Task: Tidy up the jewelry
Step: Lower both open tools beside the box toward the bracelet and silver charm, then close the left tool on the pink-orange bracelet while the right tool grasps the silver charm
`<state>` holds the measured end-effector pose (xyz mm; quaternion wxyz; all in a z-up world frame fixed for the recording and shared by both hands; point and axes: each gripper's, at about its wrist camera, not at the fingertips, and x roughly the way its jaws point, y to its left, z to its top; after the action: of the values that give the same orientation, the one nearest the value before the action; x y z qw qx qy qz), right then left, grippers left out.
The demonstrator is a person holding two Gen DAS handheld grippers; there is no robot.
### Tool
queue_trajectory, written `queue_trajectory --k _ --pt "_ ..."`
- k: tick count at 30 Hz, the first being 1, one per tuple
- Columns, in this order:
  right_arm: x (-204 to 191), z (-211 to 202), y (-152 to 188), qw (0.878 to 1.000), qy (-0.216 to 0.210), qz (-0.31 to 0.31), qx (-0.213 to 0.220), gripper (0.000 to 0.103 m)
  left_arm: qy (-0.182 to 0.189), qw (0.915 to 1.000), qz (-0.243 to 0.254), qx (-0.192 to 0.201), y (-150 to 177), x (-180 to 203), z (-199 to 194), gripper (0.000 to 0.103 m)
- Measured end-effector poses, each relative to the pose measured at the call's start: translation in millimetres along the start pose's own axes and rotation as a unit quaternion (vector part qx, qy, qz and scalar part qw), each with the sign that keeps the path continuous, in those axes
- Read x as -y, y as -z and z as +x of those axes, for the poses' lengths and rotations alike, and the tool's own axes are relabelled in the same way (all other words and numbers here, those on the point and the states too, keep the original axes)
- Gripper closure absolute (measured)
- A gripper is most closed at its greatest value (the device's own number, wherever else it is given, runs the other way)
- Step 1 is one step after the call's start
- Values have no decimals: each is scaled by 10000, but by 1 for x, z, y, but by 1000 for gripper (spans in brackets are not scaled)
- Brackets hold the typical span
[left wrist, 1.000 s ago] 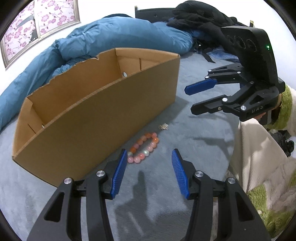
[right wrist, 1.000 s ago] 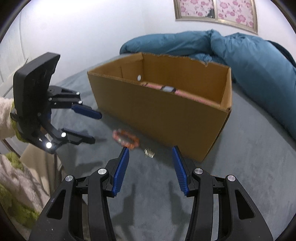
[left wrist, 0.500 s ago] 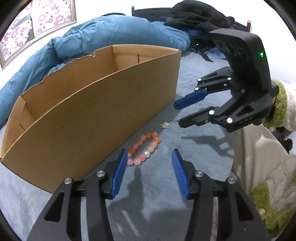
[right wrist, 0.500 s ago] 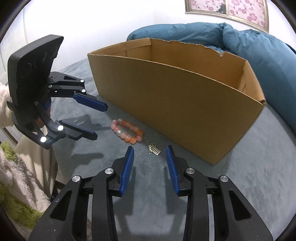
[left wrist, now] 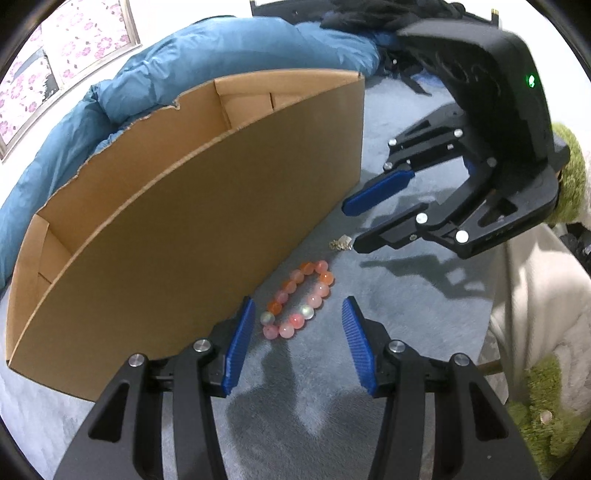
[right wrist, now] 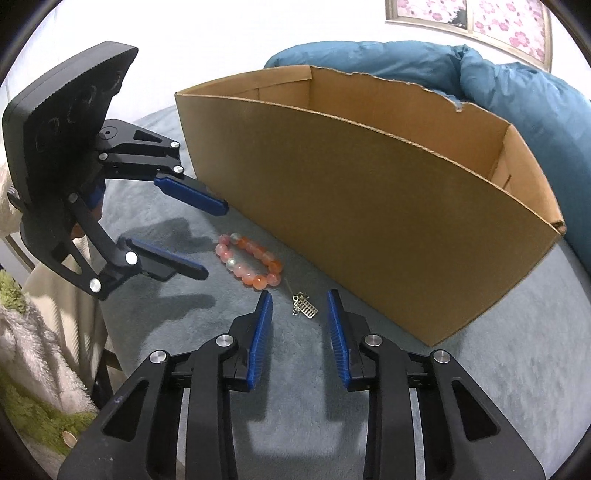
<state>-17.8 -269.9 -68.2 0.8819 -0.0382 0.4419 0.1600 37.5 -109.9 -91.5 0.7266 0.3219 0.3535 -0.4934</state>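
A pink and orange bead bracelet (left wrist: 297, 301) lies on the grey blanket beside a brown cardboard box (left wrist: 192, 236). My left gripper (left wrist: 298, 317) is open, its fingertips either side of the bracelet's near end. A small metal charm (right wrist: 304, 305) lies just past the bracelet. My right gripper (right wrist: 299, 302) is open, its fingertips either side of the charm. The bracelet (right wrist: 249, 260) and the left gripper (right wrist: 214, 238) also show in the right wrist view. The right gripper (left wrist: 351, 225) shows in the left wrist view, with the charm (left wrist: 340, 243) at its lower fingertip.
The box (right wrist: 369, 206) is open-topped with a torn far rim. A blue duvet (left wrist: 147, 85) is bunched behind it. Dark clothes (left wrist: 369, 14) lie at the back. A cream and green fleece sleeve (left wrist: 535, 332) is at the right.
Both grippers have moved down and closer to the blanket. The left one has come up to the bracelet, the right one to the charm. The right jaws have narrowed a little.
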Motion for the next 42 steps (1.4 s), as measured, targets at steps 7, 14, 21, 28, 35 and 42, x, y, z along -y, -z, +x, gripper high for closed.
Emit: queue_trajectory --k 7,14,21,28,35,42 --pt "-1 13 -11 9994 -69 -284 -159 80 53 9998 212 -39 -6 8 6 55" --pt "4 25 -13 9990 -107 -292 -317 83 176 9995 193 -188 -9 10 24 67" --pt "9 32 -11 9989 -150 -252 -356 84 261 9992 39 -300 -12 2 41 72" --pt "11 30 -12 9990 -181 -189 -357 89 291 9989 -129 -340 -16 -6 44 81" --pt "14 32 -11 9990 -183 -172 -366 97 224 9987 -148 -430 -21 -4 45 94" --pt "13 28 -11 9991 -158 -157 -365 100 148 9985 -155 -511 -29 5 45 94"
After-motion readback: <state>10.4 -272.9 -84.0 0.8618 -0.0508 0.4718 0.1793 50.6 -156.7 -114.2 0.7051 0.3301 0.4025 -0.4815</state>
